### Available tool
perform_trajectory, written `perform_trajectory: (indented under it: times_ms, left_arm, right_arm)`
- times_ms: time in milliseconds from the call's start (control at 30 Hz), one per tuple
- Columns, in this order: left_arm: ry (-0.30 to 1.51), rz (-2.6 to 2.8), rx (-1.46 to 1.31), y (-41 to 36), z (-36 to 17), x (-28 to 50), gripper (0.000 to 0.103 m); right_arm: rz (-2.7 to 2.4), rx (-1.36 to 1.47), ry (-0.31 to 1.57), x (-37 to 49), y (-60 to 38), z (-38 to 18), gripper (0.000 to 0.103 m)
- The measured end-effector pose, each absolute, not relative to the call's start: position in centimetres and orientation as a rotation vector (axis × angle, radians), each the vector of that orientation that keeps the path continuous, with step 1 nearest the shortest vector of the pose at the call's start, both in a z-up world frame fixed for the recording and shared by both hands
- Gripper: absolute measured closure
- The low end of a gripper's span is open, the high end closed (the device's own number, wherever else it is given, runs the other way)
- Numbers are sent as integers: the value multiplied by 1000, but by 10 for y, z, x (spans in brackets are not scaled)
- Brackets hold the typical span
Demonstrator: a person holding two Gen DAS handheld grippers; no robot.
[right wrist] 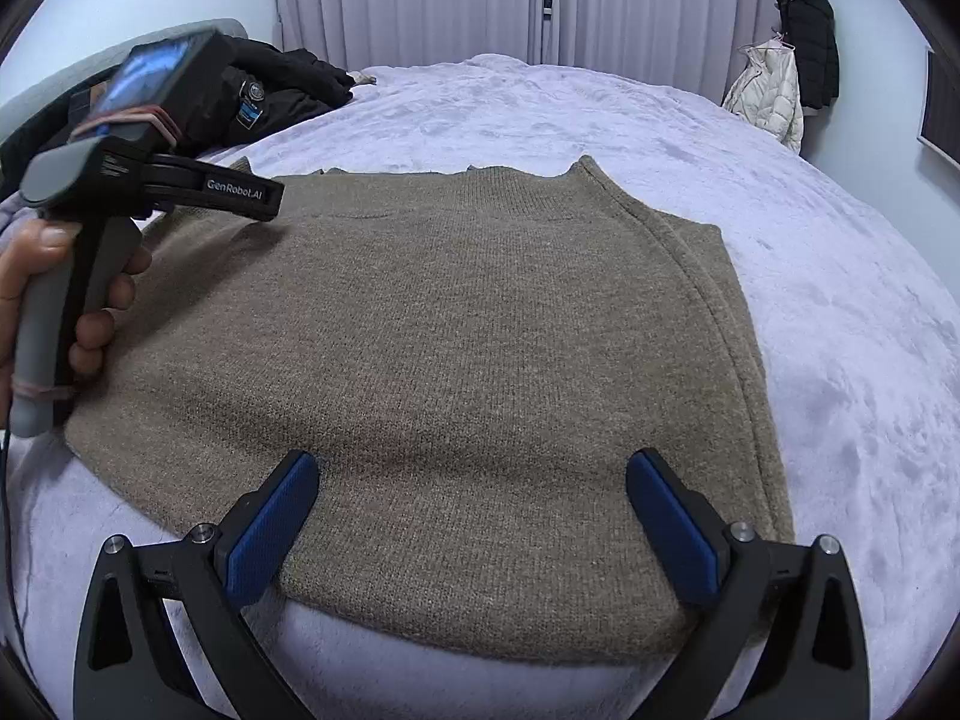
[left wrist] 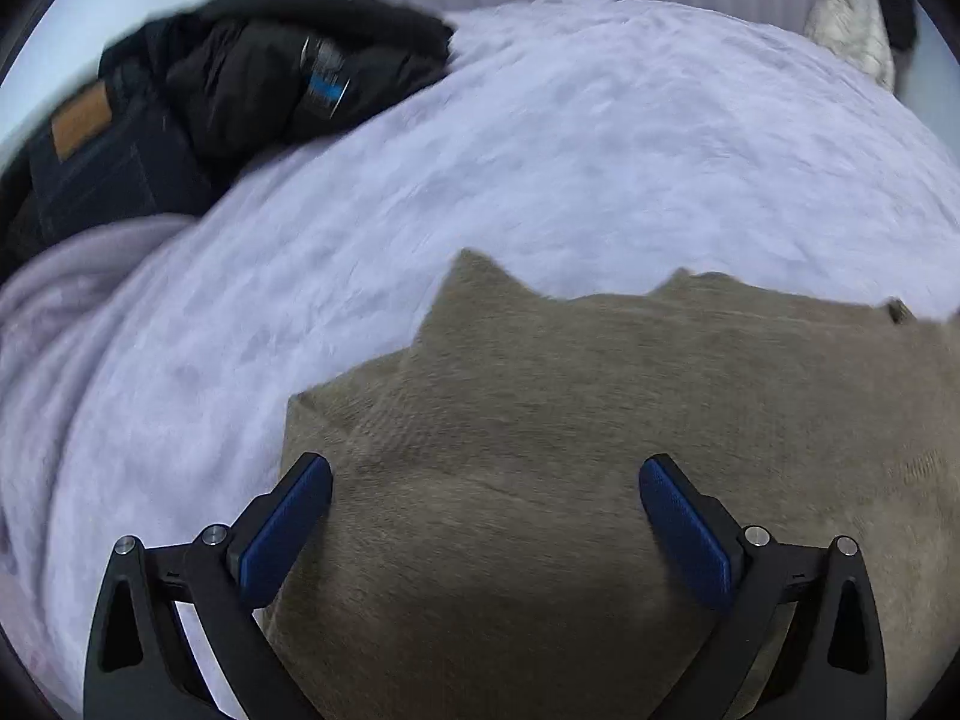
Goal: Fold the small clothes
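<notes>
Knitted brown-grey sweater (right wrist: pixel 444 348) lies partly folded on the lilac plush bed (right wrist: pixel 840 300); both tongs hover wide, holding nothing.
Risk: left tongs (left wrist: pixel 486 522) or right tongs (right wrist: pixel 471 516) pinch one layer only, so the fold skews; plush bedding may snag.

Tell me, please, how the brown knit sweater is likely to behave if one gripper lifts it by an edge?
The brown knit sweater looks soft, so it would probably droop. Its folded layers at the right edge may slide apart. It likely drags on the fuzzy bedspread.
</notes>
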State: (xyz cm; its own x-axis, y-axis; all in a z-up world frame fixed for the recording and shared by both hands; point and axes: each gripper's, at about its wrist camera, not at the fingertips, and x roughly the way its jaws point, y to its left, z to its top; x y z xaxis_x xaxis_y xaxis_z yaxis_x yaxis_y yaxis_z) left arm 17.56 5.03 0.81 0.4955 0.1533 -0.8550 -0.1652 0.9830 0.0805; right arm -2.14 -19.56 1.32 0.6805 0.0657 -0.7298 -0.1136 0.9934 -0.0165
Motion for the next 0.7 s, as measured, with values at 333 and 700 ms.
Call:
perform_trajectory:
  times_ms: [333,700]
  left_arm:
    - [882,96,-333,124,50,76,0]
    - [1020,-17,-65,45,17,130,0]
  right_arm:
    - [214,36,815,-18,-205,45,0]
    - [176,21,960,130,-203,46,0]
